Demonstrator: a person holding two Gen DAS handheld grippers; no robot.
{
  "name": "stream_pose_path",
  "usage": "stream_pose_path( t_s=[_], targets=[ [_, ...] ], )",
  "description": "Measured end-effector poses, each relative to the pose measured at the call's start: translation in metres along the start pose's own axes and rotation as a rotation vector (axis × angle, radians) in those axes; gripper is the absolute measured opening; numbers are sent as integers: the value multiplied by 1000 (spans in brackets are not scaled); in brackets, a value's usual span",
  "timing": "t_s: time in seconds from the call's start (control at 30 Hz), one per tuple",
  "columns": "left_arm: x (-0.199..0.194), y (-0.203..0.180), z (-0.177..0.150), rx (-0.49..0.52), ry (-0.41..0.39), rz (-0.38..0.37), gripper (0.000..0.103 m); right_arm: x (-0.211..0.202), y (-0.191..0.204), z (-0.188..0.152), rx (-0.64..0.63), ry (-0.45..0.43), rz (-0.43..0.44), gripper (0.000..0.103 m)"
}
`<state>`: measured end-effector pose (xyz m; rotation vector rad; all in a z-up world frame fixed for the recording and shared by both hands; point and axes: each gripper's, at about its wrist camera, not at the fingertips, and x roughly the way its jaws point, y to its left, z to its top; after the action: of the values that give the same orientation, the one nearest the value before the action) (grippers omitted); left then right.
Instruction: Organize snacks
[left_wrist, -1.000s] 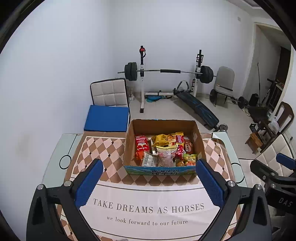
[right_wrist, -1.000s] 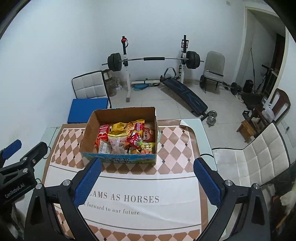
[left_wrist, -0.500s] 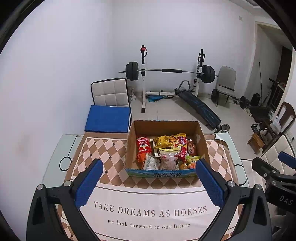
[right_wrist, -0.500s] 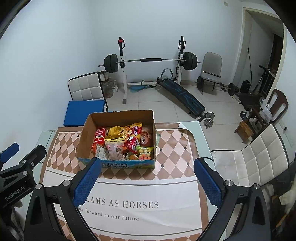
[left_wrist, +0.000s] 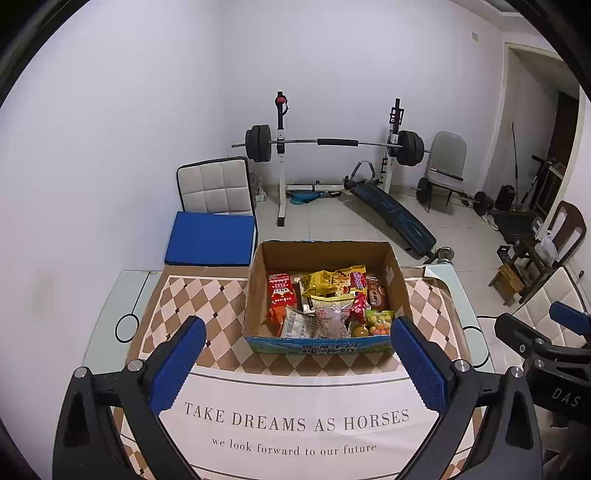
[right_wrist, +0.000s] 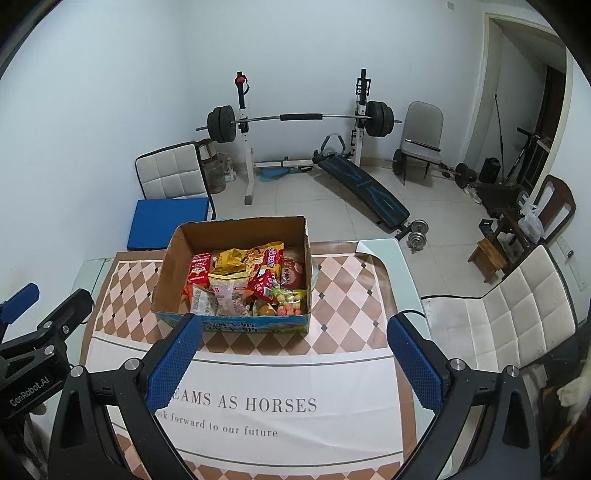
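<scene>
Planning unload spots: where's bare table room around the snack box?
Free: white lettered band of the tablecloth in front of the cardboard box, plus checkered strips left and right of it. Crowded: box interior, snack packets piled edge to edge.

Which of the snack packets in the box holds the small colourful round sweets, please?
The clear packet in the cardboard box's near right corner; its neighbours are printed wrappers.

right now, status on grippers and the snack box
Left gripper and right gripper: jaws open, empty, above the tablecloth. Snack box full, untouched. Nothing in the way.
</scene>
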<state>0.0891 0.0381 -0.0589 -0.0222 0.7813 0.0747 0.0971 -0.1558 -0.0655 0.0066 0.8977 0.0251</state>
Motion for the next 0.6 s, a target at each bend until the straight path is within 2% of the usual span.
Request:
stream_pose_path(
  t_s=[0.6],
  targets=[
    [0,-1,0,-1,-1,-1,103,-4,0,-5,5,-6,-9,102]
  ],
)
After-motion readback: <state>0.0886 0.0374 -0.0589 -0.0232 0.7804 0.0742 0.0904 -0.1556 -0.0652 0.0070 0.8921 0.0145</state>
